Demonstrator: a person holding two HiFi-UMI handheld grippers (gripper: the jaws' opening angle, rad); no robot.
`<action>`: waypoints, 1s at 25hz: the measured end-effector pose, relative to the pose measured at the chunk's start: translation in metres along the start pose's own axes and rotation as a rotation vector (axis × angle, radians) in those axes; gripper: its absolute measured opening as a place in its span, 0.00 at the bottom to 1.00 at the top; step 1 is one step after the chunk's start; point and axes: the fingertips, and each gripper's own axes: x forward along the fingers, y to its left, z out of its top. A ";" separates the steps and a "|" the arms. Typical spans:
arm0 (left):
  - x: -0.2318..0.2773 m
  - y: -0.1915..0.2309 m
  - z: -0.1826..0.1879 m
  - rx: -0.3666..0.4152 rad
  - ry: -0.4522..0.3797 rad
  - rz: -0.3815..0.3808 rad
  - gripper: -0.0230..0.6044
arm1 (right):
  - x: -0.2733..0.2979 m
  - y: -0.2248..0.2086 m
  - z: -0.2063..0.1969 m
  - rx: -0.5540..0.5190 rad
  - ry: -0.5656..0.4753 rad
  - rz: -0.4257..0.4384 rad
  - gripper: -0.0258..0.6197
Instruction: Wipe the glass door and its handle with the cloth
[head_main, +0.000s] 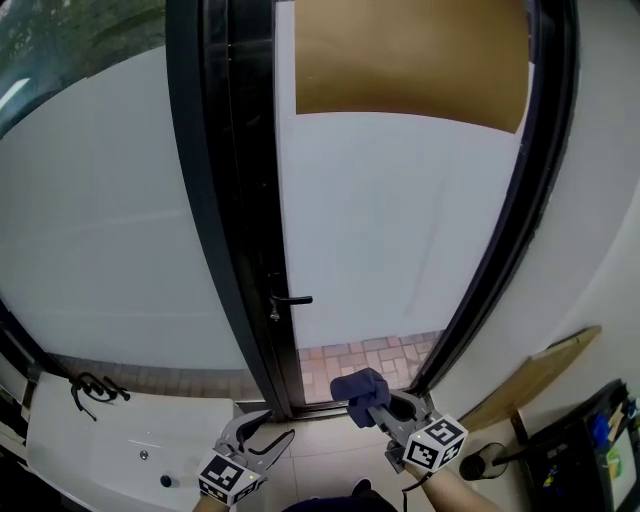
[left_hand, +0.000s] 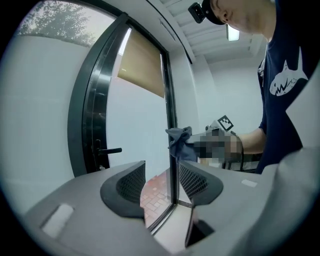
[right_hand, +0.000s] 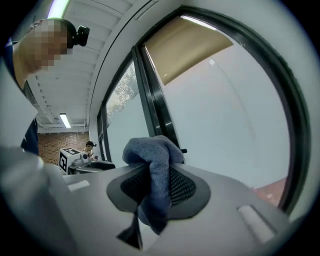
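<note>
The right gripper (head_main: 374, 408) clamped the blue cloth (head_main: 357, 386); the left gripper (head_main: 272, 428) stood open, empty. The handle (head_main: 291, 299) lay at eleven o'clock from the cloth, lever horizontal, the glass door (head_main: 400, 220) at twelve.

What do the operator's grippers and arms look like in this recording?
The left gripper and right gripper have grey bodies, and each carries a white cube with black square markers. Their pads are dark with a mesh texture. The person wears a navy T-shirt with a white shark print. No sleeves reach the forearms.
</note>
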 end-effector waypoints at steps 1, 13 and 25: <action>-0.001 -0.004 0.001 -0.003 0.000 -0.007 0.36 | -0.012 0.004 -0.001 -0.007 0.004 -0.008 0.18; 0.004 -0.083 0.019 -0.009 -0.022 -0.024 0.36 | -0.114 0.014 -0.008 -0.028 -0.017 -0.064 0.18; -0.016 -0.157 0.016 -0.043 0.000 0.029 0.36 | -0.175 0.036 -0.020 -0.052 0.005 0.005 0.18</action>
